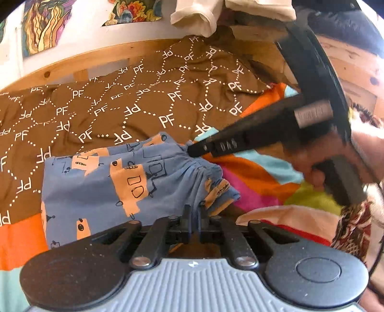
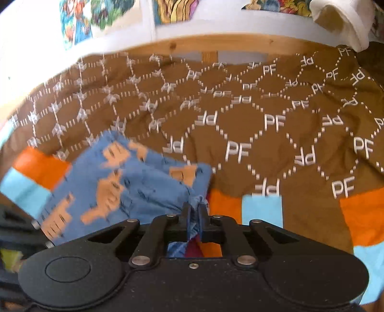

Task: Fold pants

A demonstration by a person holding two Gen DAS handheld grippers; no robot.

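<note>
The pants [image 1: 115, 182] are blue with orange patches and small black drawings, lying partly folded on a brown "PF" blanket. My left gripper [image 1: 194, 211] is shut on the gathered waistband at the near edge. My right gripper [image 2: 194, 211] is shut on another bunch of the same blue fabric [image 2: 124, 187]; it also shows in the left wrist view [image 1: 192, 150], pinching the waistband's far corner. The pants look lifted and stretched between the two grippers.
The brown blanket [image 2: 264, 144] covers a bed with a wooden frame [image 1: 72, 64] at the back. A striped orange, blue and pink cover [image 1: 254, 177] lies under it. White cloth [image 1: 199, 16] hangs at the back. A person's face [image 1: 348, 60] is at the right.
</note>
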